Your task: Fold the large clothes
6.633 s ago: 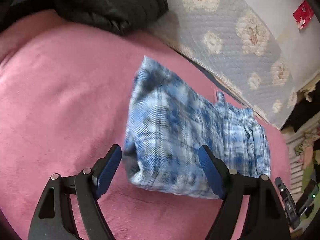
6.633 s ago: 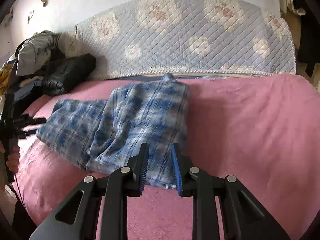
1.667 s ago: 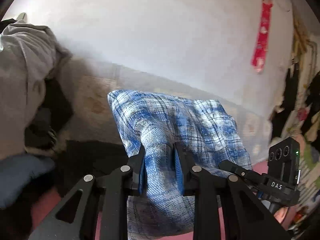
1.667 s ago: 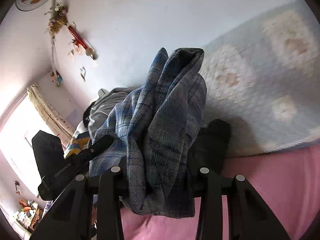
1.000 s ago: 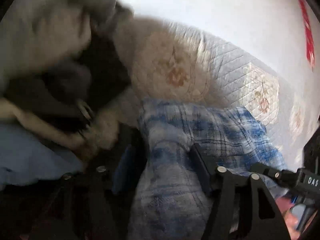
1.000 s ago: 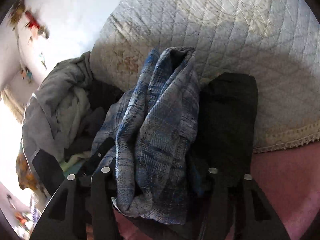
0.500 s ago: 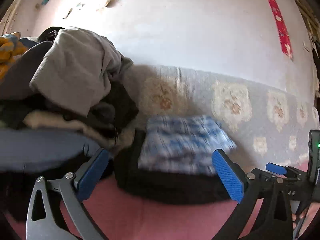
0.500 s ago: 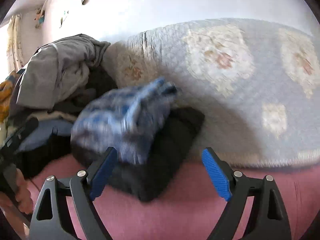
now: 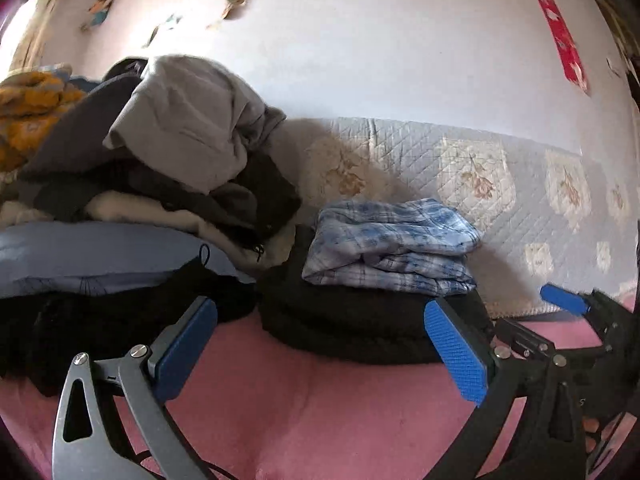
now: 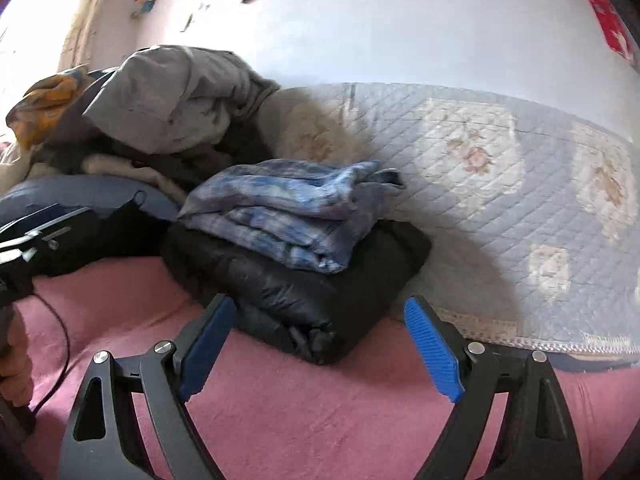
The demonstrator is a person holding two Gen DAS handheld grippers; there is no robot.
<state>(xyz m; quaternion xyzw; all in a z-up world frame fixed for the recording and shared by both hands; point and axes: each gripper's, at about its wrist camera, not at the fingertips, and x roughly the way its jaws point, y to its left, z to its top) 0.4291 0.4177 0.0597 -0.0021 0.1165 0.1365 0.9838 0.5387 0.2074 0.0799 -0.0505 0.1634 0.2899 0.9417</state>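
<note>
One soft blue plaid shirt (image 10: 292, 220), folded into a rumpled rectangle, lies atop one glossy black puffer jacket (image 10: 312, 300) on the fuzzy pink bed (image 10: 300, 420). The left claw (image 9: 320, 348) and the right claw (image 10: 316, 344) both gape, grasping nothing.

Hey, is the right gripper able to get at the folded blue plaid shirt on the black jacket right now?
Probably yes. The right gripper is open and empty, facing the blue plaid shirt, which lies uncovered on top of the folded black jacket. Only bare pink blanket lies between.
</note>
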